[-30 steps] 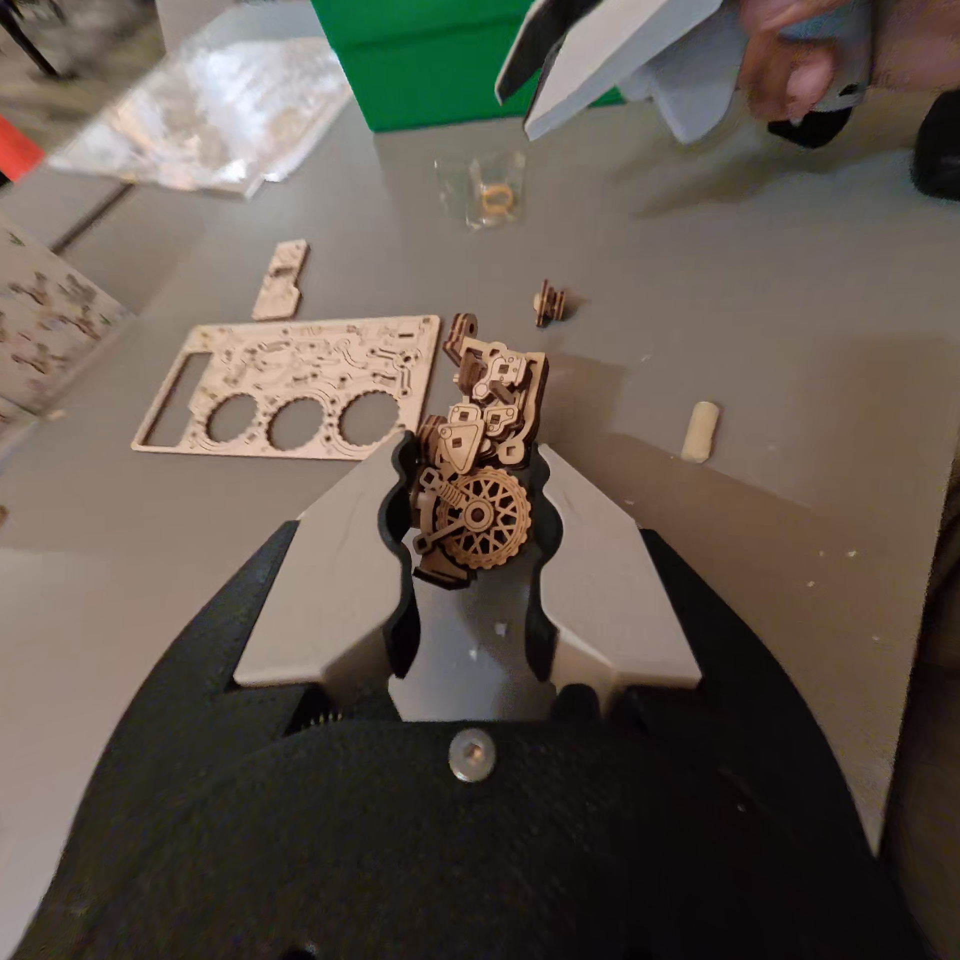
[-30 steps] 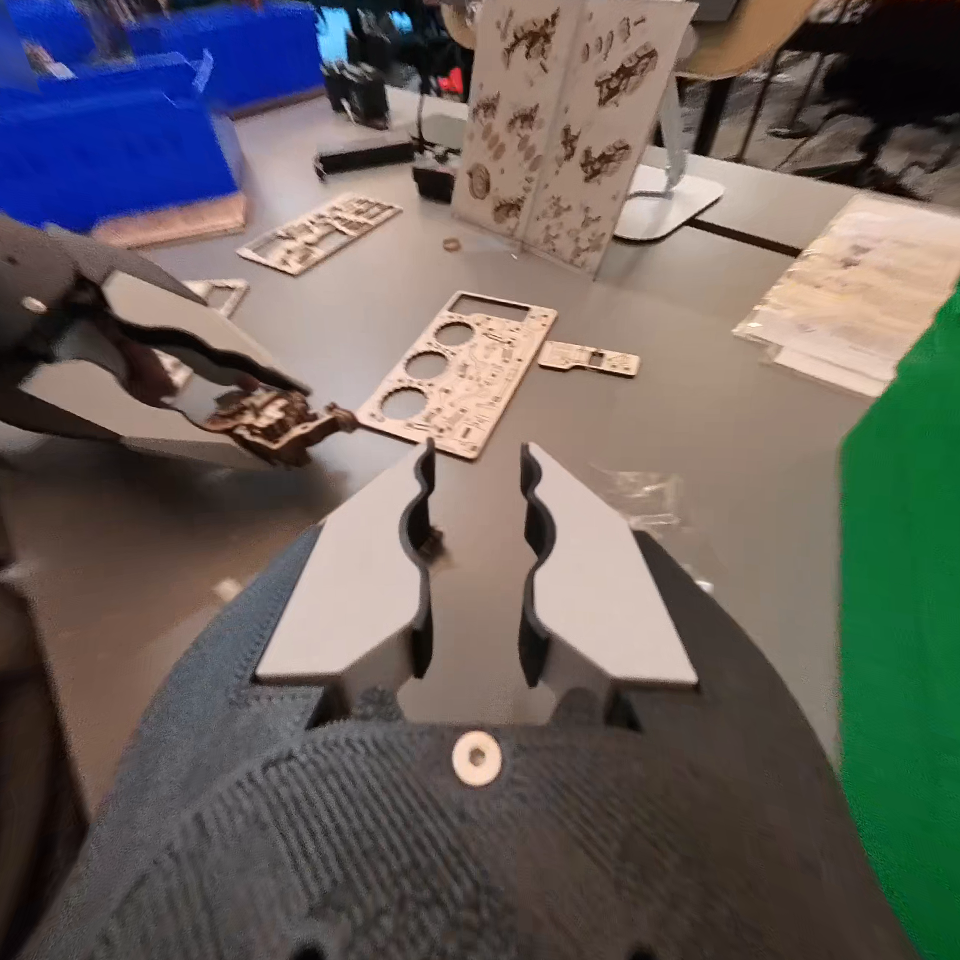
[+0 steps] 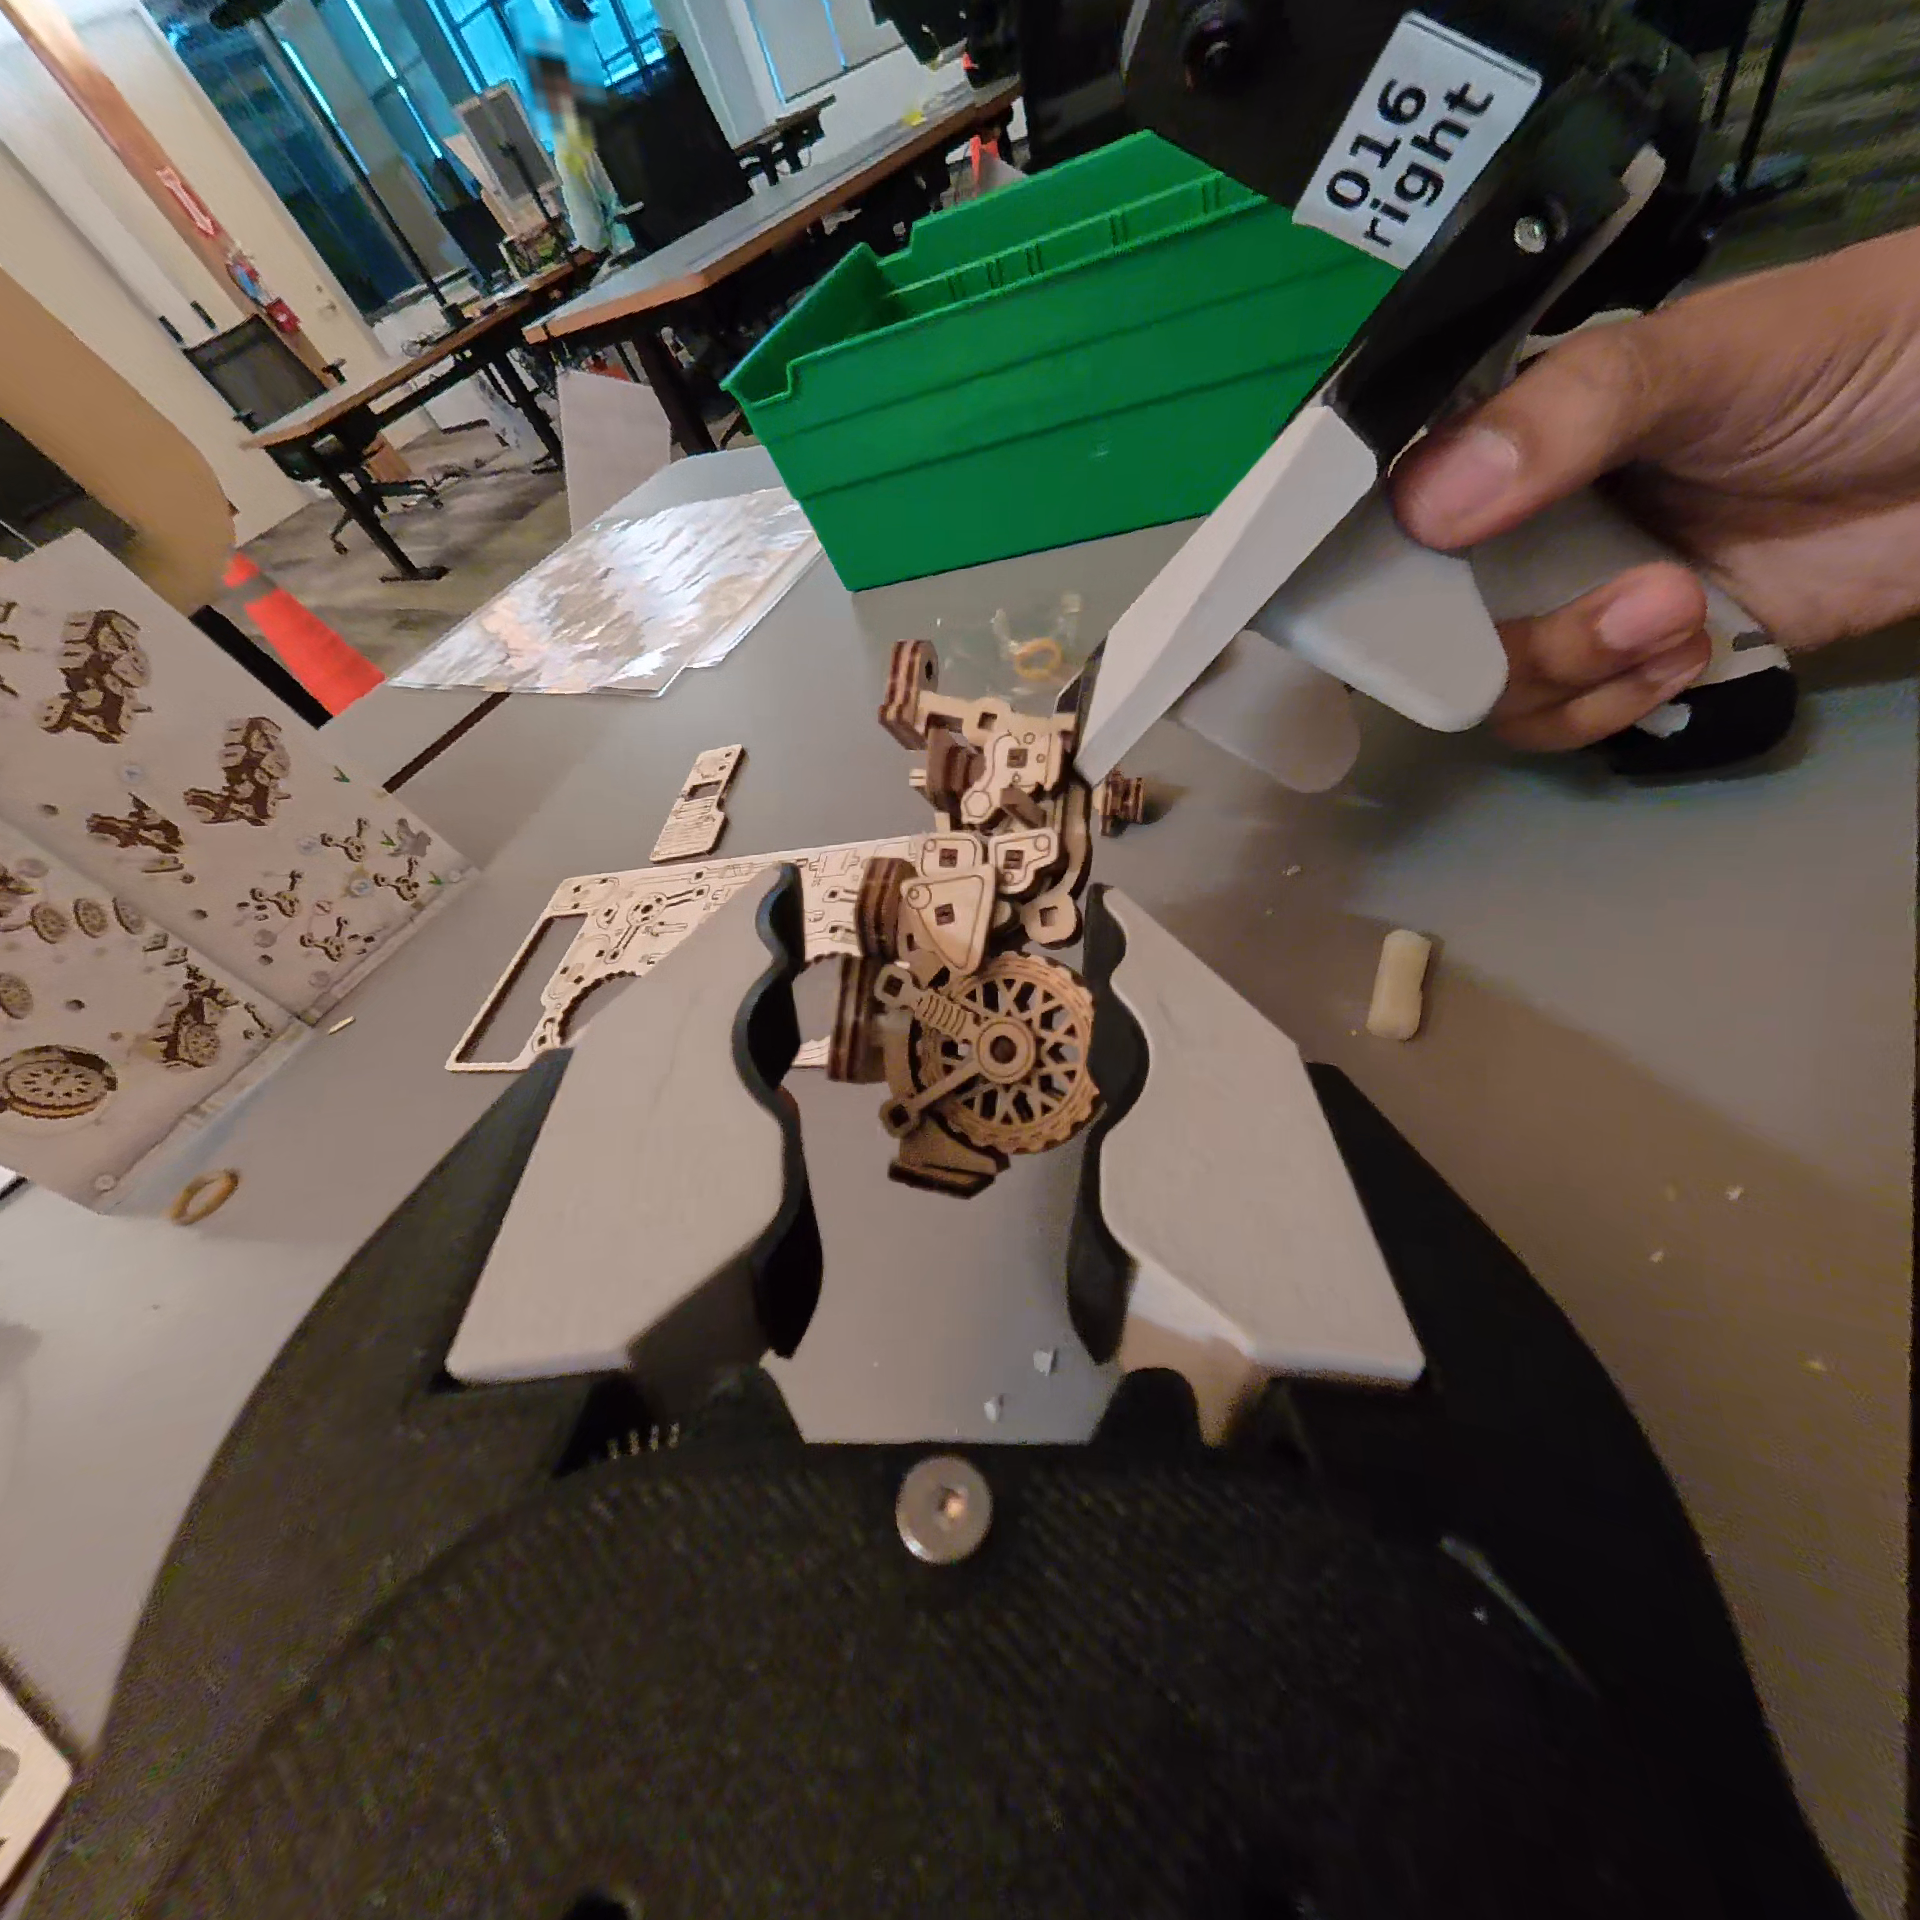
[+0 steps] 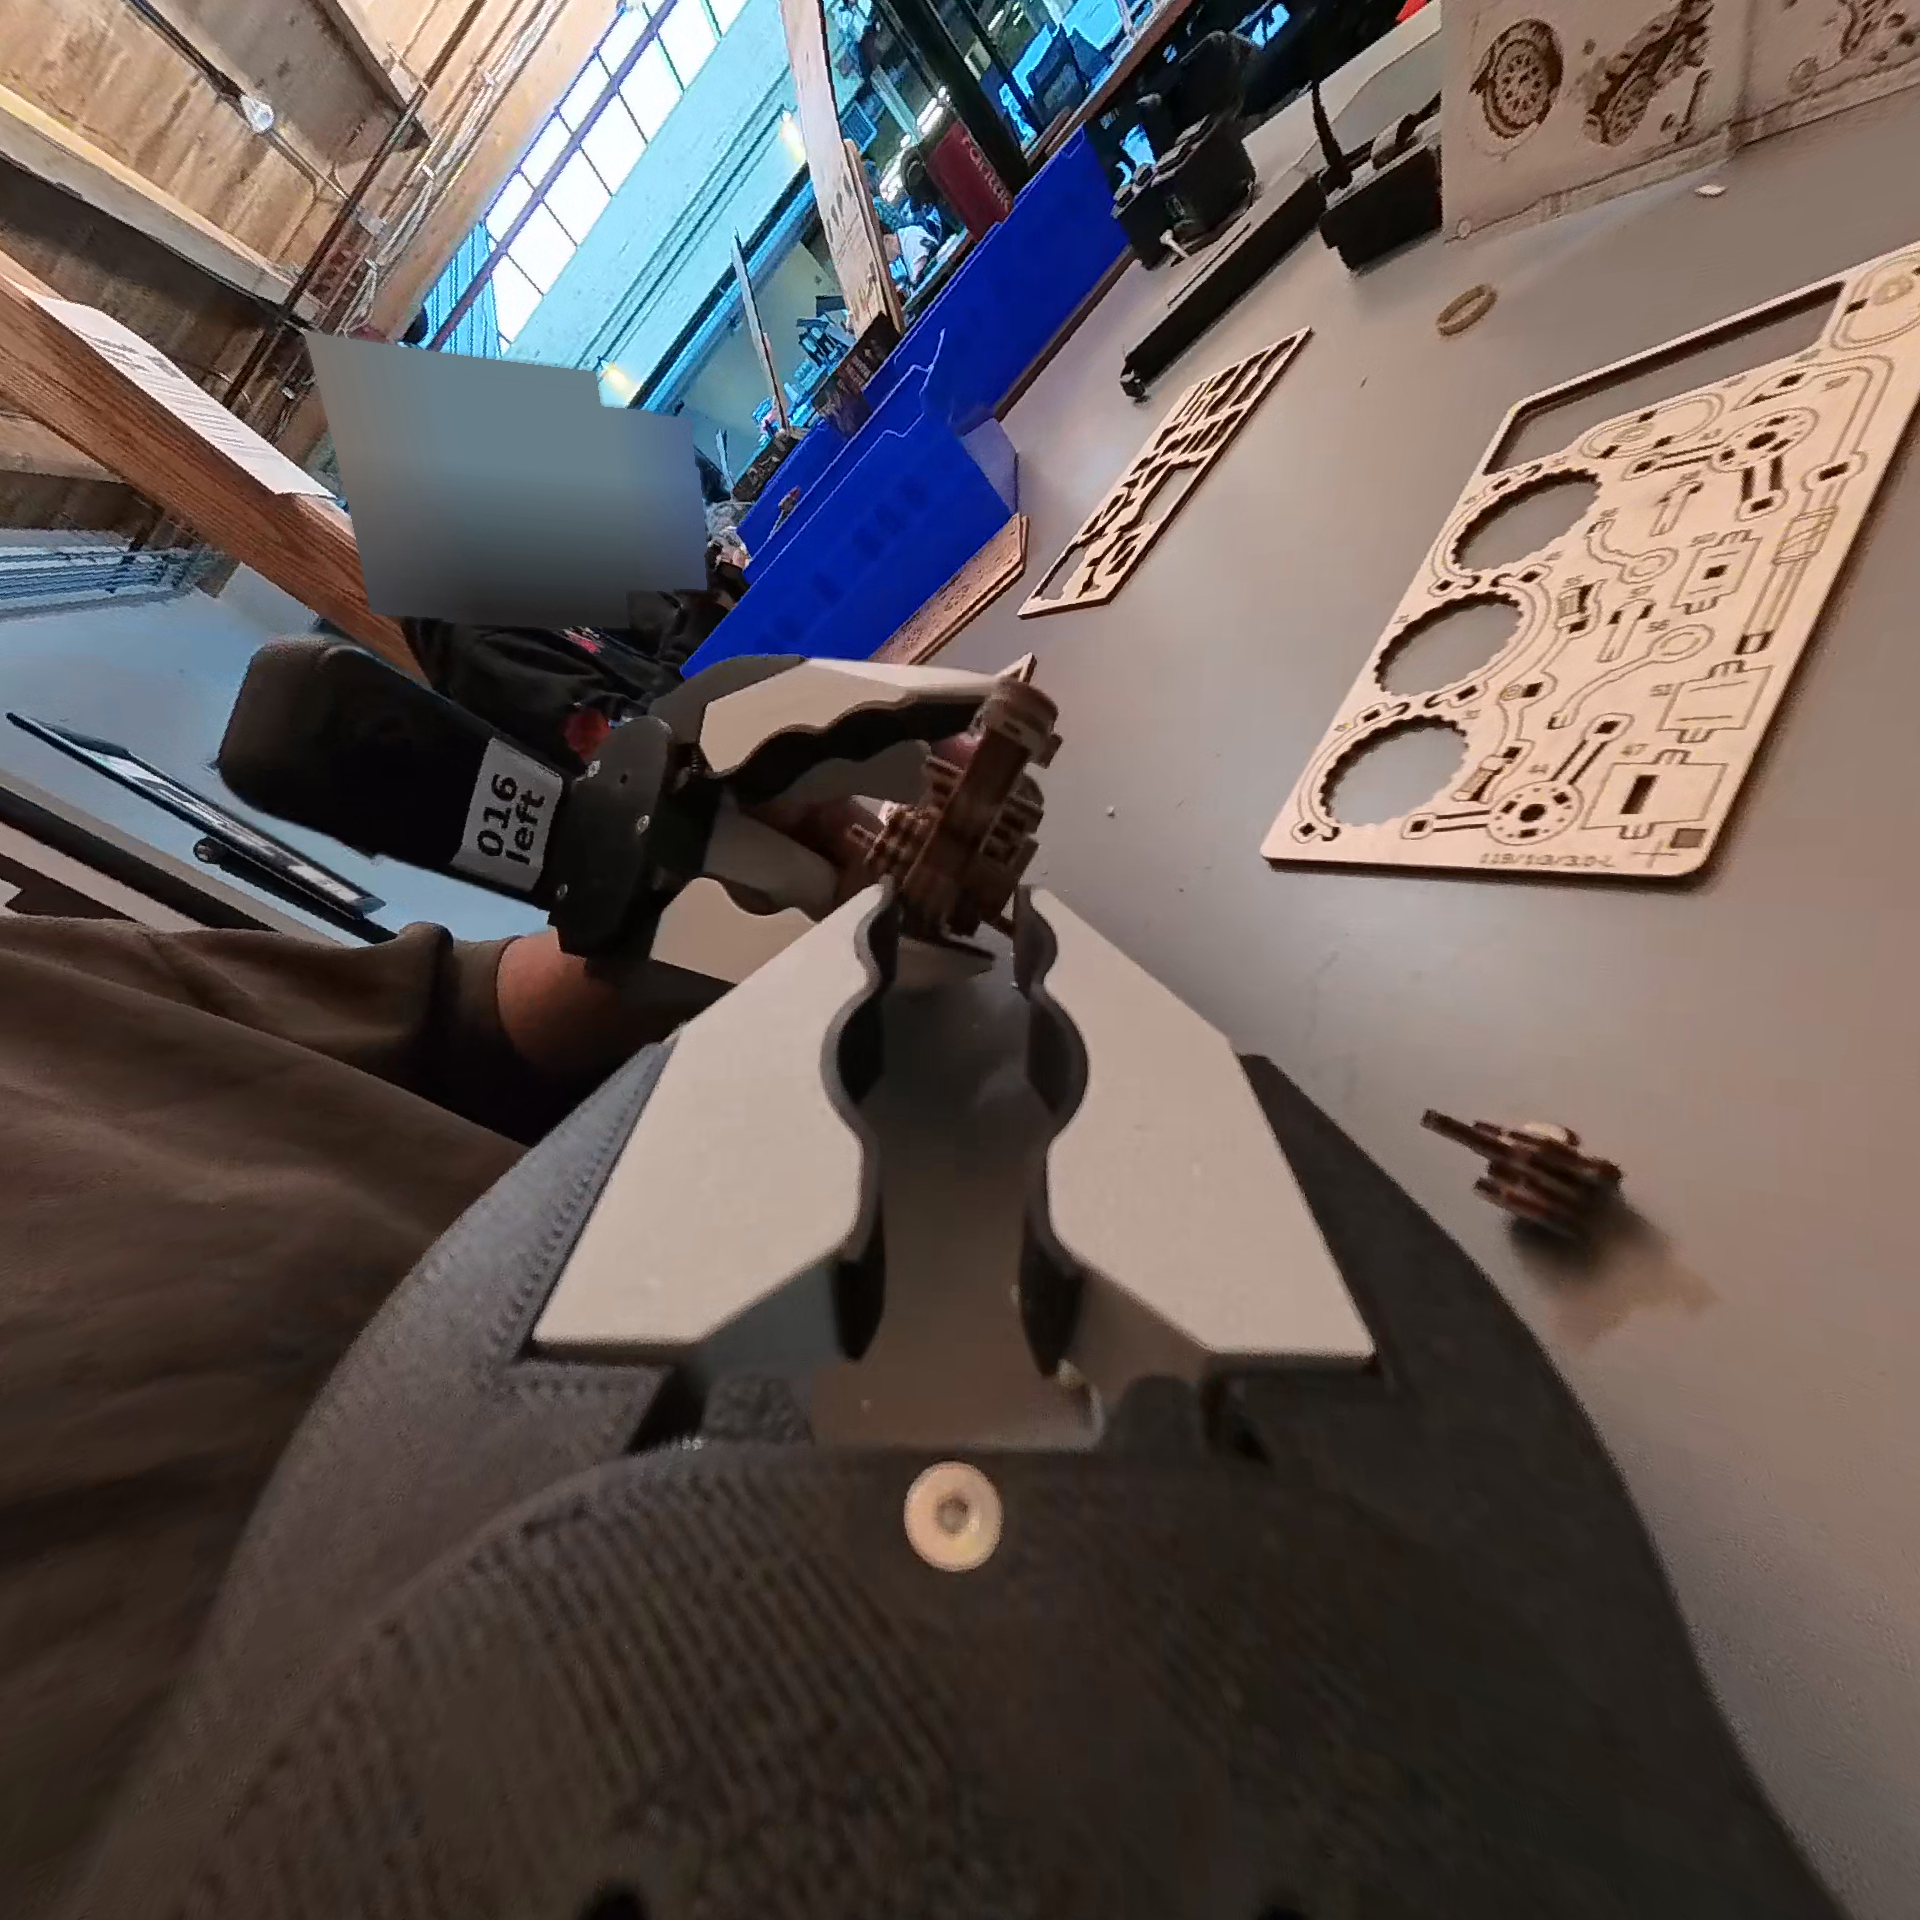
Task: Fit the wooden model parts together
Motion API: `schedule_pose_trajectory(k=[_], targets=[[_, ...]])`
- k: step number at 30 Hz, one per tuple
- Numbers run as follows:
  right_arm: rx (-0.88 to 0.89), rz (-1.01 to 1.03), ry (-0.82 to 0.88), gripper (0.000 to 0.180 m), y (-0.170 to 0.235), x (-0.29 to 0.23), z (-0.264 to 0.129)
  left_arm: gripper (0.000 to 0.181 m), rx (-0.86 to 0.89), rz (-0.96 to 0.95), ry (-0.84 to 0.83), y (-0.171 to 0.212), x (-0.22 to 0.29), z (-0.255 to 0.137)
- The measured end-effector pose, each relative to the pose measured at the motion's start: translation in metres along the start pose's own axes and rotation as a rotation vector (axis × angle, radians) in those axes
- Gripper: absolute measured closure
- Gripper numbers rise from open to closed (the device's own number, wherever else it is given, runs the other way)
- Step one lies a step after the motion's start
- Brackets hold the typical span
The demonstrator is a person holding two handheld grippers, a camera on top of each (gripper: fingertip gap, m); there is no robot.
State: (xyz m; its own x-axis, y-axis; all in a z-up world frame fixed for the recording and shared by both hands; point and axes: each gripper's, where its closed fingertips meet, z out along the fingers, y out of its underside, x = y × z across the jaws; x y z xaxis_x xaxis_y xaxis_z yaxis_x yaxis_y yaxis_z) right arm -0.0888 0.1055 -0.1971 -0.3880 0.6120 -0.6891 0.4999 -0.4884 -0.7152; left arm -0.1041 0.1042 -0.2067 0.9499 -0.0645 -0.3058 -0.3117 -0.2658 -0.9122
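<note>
Showing the left tool (image 3: 940, 1023) spread wide, the left wrist view had the layered plywood model (image 3: 982, 961), cog-wheeled and notched, leaning on its right finger above the smooth grey desk (image 3: 1558, 1091). The right wrist view had the right tool (image 4: 951, 920) narrow, its scalloped tips pinching the model (image 4: 966, 831); a small stacked wooden part (image 4: 1532, 1179) lay on the desk nearby.

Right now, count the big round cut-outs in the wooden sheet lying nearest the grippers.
3, in a row along one long edge of the wooden sheet: the farthest cut-out, the middle one and the nearest one. None looks hidden in the right wrist view.
</note>
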Motion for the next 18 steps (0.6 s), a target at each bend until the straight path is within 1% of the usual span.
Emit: schedule_pose_trajectory(k=[4,7,9,12,15,18], targets=[[0.015,-0.007,-0.005,0.16,-0.003,0.001,-0.003,0.118,0.007,-0.093,0.038,-0.001,-0.001,-0.002],[0.029,-0.02,-0.011,0.161,-0.006,0.001,-0.006,0.11,0.027,-0.225,0.097,-0.004,-0.003,-0.004],[0.032,-0.028,-0.015,0.161,-0.007,0.001,-0.007,0.108,0.024,-0.332,0.15,-0.002,-0.004,-0.005],[0.033,-0.036,-0.034,0.161,-0.008,-0.002,-0.007,0.105,0.011,-0.507,0.27,0.0,0.002,-0.005],[0.027,-0.04,-0.07,0.161,-0.006,-0.008,-0.005,0.105,-0.018,-0.681,0.434,0.001,0.018,-0.006],[0.01,-0.048,-0.091,0.161,-0.002,-0.013,-0.001,0.108,-0.042,-0.776,0.549,0.0,0.033,-0.006]])
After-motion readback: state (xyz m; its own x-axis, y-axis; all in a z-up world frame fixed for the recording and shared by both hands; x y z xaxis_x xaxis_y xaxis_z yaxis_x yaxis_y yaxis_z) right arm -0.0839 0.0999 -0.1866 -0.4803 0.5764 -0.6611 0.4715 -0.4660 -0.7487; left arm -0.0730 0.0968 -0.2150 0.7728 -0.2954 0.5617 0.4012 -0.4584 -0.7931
